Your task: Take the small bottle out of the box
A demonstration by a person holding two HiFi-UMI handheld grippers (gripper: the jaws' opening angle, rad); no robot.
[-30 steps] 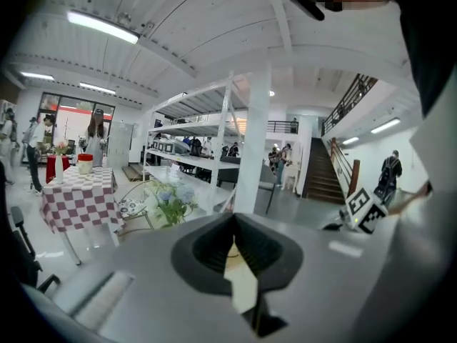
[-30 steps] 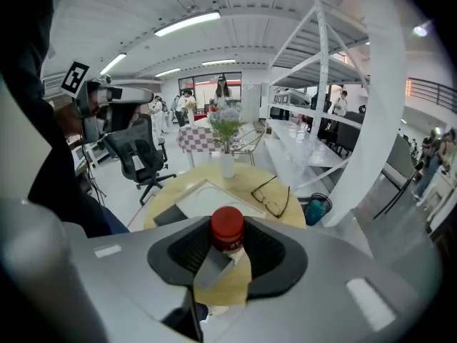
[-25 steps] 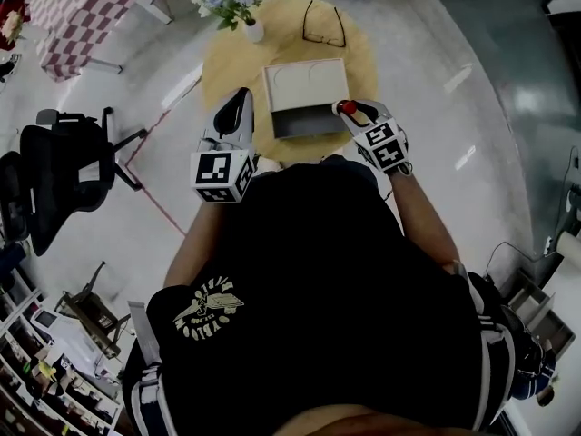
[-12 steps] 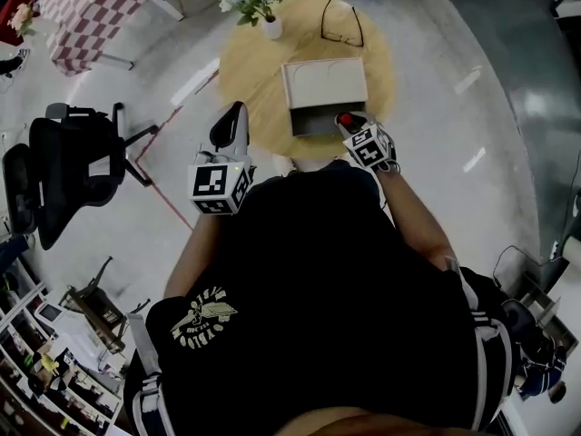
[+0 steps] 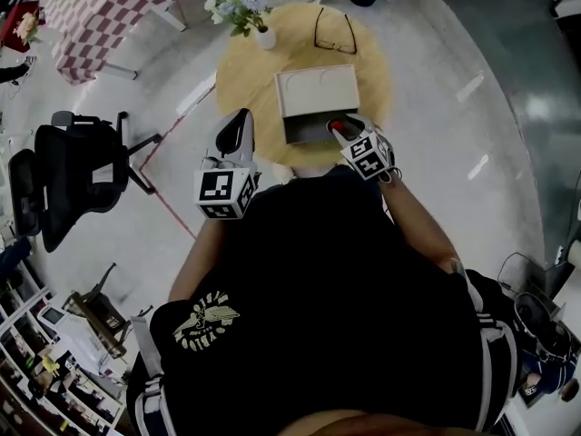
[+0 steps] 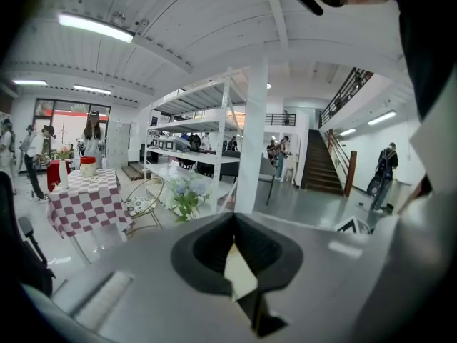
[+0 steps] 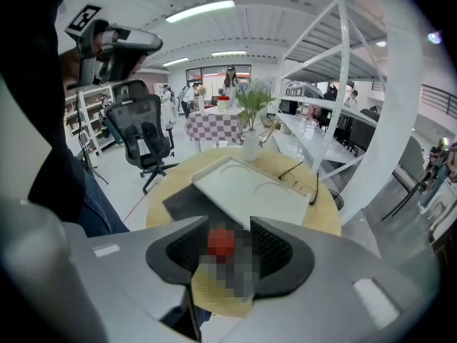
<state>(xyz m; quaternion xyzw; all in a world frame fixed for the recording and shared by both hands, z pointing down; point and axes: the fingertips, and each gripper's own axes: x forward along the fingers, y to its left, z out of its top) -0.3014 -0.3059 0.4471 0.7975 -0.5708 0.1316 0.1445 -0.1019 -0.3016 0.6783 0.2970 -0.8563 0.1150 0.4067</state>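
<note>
One small bottle (image 7: 221,243): red-capped and upright, it is seen between the jaws of the right gripper (image 7: 228,229); its body is covered by a blurred patch. It is out of the box (image 5: 316,91), just in front of the box's dark open side and over the near edge of the table (image 5: 245,80). Whether it rests on the wood cannot be told.
Right gripper: the jaws are spread wide and have just been opening further, with the bottle between them; the pads are not seen pressing it. The tool is pitched steeply down toward the table edge, and its marker cube (image 5: 368,157) is turned up toward the head camera.
Right forearm (image 5: 413,221): bare, it is stretched forward from the black-shirted body.
Box: cream, with a flat lid on top; the dark opening is turned toward the person.
Table: round, of pale wood.
Left gripper (image 6: 234,224): the jaws are brought together at the tips and nothing is held. It is pointed forward and slightly down at the table's left edge, apart from the box.
Further out: a vase of flowers (image 5: 263,36) and spectacles (image 5: 334,27) are set on the table's far side; an office chair (image 5: 64,175) is seen on the floor to the left.
</note>
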